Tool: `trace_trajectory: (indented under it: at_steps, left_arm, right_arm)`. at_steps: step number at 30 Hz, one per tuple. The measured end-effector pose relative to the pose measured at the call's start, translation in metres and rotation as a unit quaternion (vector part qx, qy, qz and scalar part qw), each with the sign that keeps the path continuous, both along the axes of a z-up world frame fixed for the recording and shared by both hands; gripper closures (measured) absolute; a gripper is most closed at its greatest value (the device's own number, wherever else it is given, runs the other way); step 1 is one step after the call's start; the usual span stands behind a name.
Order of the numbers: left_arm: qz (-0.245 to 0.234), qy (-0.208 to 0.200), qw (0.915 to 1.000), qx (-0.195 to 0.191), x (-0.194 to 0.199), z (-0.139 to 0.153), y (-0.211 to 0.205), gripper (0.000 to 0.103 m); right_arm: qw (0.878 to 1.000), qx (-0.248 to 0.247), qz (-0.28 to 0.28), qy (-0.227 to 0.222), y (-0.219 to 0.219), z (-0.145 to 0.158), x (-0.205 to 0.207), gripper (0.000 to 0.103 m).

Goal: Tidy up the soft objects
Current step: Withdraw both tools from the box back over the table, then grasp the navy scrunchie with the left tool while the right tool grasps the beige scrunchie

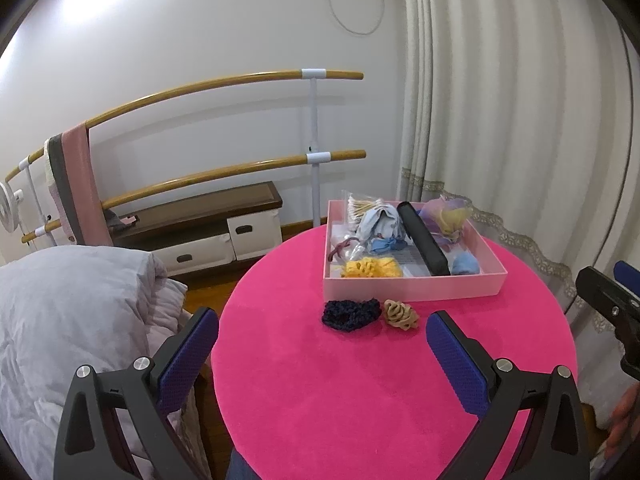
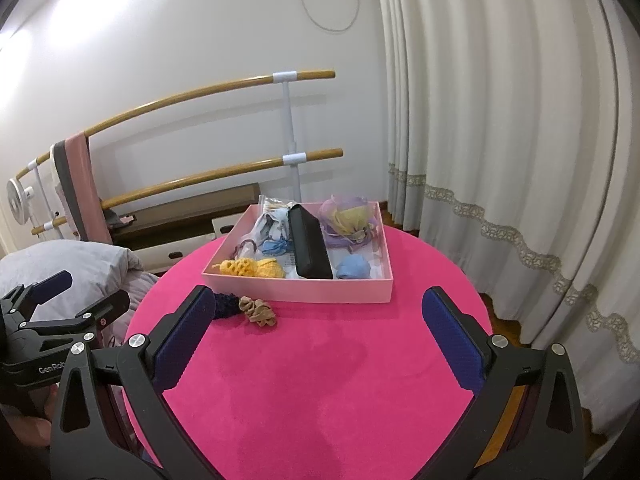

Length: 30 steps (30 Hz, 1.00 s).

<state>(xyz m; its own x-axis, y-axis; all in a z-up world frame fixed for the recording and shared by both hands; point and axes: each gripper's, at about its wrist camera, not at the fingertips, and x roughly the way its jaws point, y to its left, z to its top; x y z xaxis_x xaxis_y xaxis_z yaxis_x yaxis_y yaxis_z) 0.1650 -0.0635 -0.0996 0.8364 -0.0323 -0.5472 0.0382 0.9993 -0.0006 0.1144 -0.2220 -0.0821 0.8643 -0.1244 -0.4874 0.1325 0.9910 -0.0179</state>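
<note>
A pink box (image 1: 412,287) (image 2: 304,291) stands at the far side of the round pink table (image 1: 360,392) (image 2: 320,380). It holds a yellow knit piece (image 1: 372,268) (image 2: 256,267), a blue pouf (image 1: 464,264) (image 2: 352,268), a purple and yellow mesh ball (image 1: 448,214) (image 2: 350,216), light blue cloth (image 1: 380,220), cotton swabs (image 1: 360,206) and a black case (image 1: 426,240) (image 2: 310,246). In front of the box lie a dark blue knit scrunchie (image 1: 351,314) (image 2: 222,306) and a tan scrunchie (image 1: 401,314) (image 2: 258,312). My left gripper (image 1: 322,336) (image 2: 96,292) and right gripper (image 2: 316,316) (image 1: 608,276) are both open and hold nothing.
A grey duvet (image 1: 72,320) lies left of the table. Behind are a wooden barre rack (image 1: 240,80) with a pink band (image 1: 86,184), a low bench with drawers (image 1: 224,232), and curtains (image 2: 500,140) at the right. A person's hand (image 1: 624,420) shows at the right edge.
</note>
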Motion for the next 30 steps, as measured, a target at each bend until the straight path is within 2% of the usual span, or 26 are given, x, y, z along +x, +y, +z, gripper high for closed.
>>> trace_trajectory:
  at_steps: [21, 30]
  left_arm:
    - [-0.003, 0.032, 0.9995, -0.007, 0.029, -0.026, 0.009, 0.000]
    - [-0.010, 0.081, 0.9966, 0.001, 0.074, -0.065, 0.008, 0.000]
  right_arm:
    - [0.999, -0.003, 0.007, 0.038, 0.001, -0.019, 0.024, 0.000]
    - [0.993, 0.028, 0.027, 0.108, -0.010, -0.061, 0.067, 0.000]
